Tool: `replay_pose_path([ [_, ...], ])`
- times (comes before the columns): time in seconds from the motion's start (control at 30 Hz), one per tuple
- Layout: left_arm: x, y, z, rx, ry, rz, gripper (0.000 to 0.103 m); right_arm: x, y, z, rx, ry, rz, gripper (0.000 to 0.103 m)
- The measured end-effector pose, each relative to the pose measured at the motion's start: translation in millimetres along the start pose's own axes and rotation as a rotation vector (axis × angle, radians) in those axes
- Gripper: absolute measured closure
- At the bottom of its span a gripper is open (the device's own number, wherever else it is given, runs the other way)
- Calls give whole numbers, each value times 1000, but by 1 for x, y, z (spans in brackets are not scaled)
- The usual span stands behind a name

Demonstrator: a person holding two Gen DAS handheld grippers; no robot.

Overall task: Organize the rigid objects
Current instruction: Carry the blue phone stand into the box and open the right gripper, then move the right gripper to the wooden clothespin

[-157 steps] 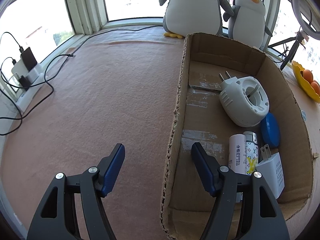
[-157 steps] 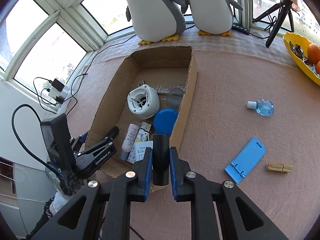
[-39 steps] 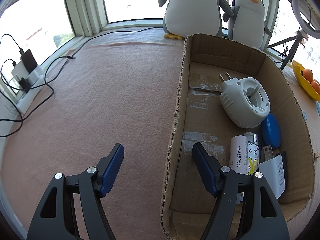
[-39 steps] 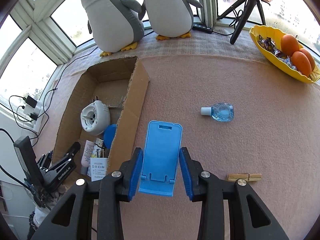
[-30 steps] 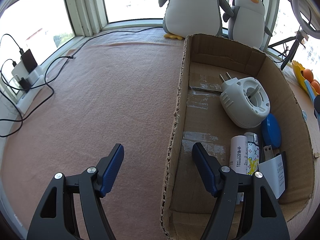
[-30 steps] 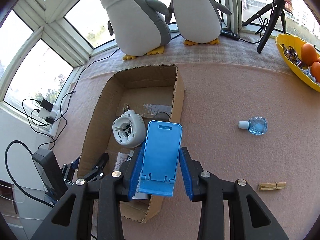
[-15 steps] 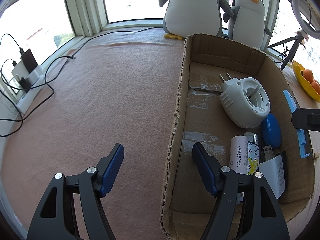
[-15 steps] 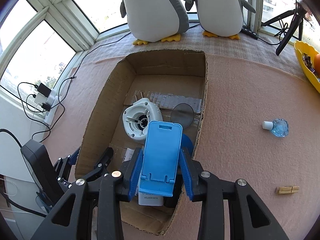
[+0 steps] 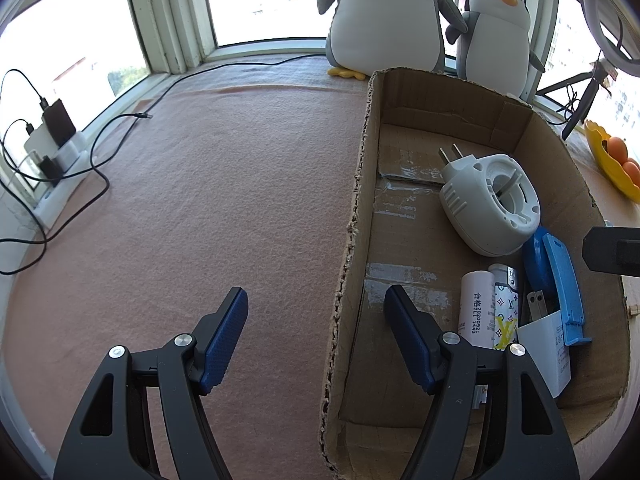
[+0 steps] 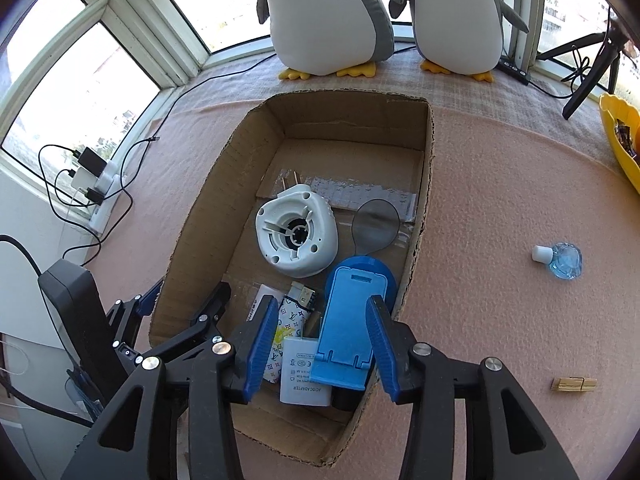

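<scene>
The cardboard box (image 10: 424, 184) holds a white plug-in device (image 10: 296, 236), a blue round lid (image 10: 384, 268), tubes (image 10: 290, 320), a white adapter (image 10: 302, 376) and the blue phone stand (image 10: 346, 328). The stand lies on the adapter and lid, free between the open jaws of my right gripper (image 10: 322, 340). In the left wrist view the stand (image 9: 564, 280) rests by the box's right wall (image 9: 560, 148). My left gripper (image 9: 316, 324) is open and empty, straddling the box's left wall.
A blue glass bottle (image 10: 562, 258) and a wooden clothespin (image 10: 574, 384) lie on the pink felt right of the box. Two penguin plushies (image 10: 332, 12) stand behind it. A yellow fruit bowl (image 10: 620, 140) is far right. Chargers and cables (image 9: 52, 140) lie left.
My right gripper carried the blue stand over the box, lowered it and opened; the stand now lies inside the box. The left gripper has not moved.
</scene>
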State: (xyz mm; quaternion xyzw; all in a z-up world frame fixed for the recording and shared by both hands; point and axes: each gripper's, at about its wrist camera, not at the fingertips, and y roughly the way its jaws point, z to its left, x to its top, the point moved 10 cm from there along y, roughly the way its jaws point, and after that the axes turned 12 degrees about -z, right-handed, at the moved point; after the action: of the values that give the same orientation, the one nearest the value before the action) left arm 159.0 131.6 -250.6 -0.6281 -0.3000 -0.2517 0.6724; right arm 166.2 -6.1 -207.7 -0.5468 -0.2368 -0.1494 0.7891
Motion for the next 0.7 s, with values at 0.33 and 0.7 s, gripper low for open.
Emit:
replay_pose_path([
  [0.33,0,0,0,1,1,0,31,9,-20,-17,50,47,-40,61],
  [0.7,0,0,0,2,3,-1,31,22,-62,-92,-18,103,-113,61],
])
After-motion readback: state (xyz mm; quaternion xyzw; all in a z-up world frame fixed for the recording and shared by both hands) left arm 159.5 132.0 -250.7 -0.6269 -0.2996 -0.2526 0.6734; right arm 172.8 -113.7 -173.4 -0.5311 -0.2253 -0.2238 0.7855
